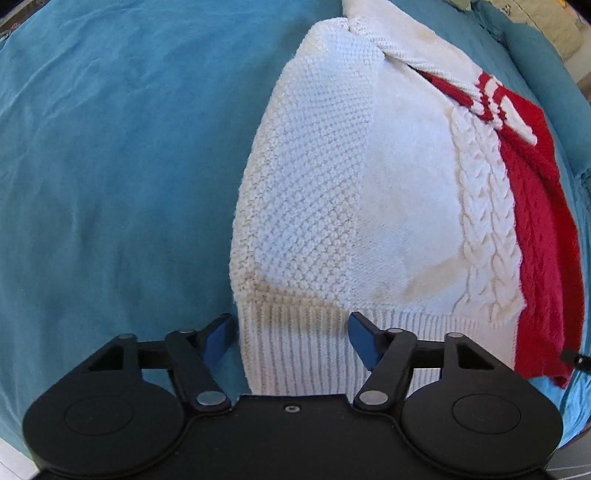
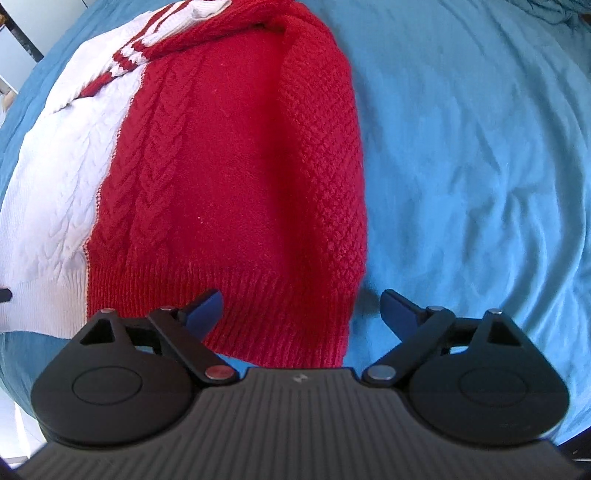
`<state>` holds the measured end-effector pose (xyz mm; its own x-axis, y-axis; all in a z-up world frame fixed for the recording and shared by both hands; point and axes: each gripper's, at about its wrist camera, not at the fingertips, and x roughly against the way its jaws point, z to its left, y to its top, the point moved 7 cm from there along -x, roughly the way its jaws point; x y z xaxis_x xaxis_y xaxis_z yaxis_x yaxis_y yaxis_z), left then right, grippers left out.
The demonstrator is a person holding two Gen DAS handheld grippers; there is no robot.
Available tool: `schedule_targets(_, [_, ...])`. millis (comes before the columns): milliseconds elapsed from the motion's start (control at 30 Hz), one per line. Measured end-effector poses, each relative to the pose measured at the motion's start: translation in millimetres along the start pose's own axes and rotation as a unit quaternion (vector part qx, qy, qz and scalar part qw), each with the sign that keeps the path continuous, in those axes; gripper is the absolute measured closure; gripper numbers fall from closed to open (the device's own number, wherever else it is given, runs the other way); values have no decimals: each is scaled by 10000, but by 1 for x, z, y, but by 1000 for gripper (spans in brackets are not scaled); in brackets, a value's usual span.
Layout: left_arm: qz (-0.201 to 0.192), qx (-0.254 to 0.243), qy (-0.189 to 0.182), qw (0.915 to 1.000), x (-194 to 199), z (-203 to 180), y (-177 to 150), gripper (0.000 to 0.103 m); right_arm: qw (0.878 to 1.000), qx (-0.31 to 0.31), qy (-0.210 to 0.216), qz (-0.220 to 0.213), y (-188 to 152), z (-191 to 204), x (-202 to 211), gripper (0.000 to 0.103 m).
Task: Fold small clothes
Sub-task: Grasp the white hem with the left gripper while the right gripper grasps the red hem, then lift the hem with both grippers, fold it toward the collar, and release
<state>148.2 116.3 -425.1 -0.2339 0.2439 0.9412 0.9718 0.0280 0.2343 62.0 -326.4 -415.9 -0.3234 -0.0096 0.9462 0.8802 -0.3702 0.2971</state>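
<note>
A small knitted sweater, half white (image 1: 351, 192) and half red (image 2: 240, 166), lies flat on a blue bedsheet (image 1: 110, 166) with both sleeves folded in over the body. My left gripper (image 1: 288, 338) is open, its blue fingers straddling the left corner of the white ribbed hem. My right gripper (image 2: 301, 314) is open, its fingers straddling the right corner of the red ribbed hem. The red half shows at the right edge of the left wrist view (image 1: 535, 229); the white half shows at the left of the right wrist view (image 2: 55, 166).
The blue sheet (image 2: 480, 147) spreads wrinkled on both sides of the sweater. Pale bedding (image 1: 546, 26) lies at the far top right. The tip of the other gripper (image 1: 574, 357) shows at the right edge of the left view.
</note>
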Motion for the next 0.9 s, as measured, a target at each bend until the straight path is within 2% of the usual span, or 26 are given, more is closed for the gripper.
schedule_targets(300, [111, -86, 25, 9999, -1, -3, 0, 45, 9993, -296, 210, 1, 2, -4, -12, 7])
schedule_targets(367, [138, -12, -27, 9999, -1, -3, 0, 52, 9990, -390, 235, -30, 1, -7, -12, 8])
schedule_targets(533, [209, 31, -84, 9997, -1, -10, 2, 81, 9985, -475, 262, -17, 2, -12, -8, 18])
schedule_targets(567, [222, 41, -69, 9997, -1, -10, 3, 82, 9983, -516, 271, 2, 3, -15, -9, 22])
schedule_targets(633, [232, 50, -107, 9997, 0, -10, 5, 91, 9975, -615, 355, 59, 7, -18, -10, 29])
schedule_targets(733, [250, -54, -85, 9996, 3, -14, 7, 92, 9975, -622, 306, 139, 13, -20, -11, 52])
schedule_targets(800, [246, -88, -84, 9996, 6, -16, 9, 92, 9971, -696, 246, 179, 15, -21, -11, 74])
schedule_targets(900, [210, 30, -183, 9996, 14, -17, 13, 93, 9964, -781, 256, 213, 18, -22, -8, 77])
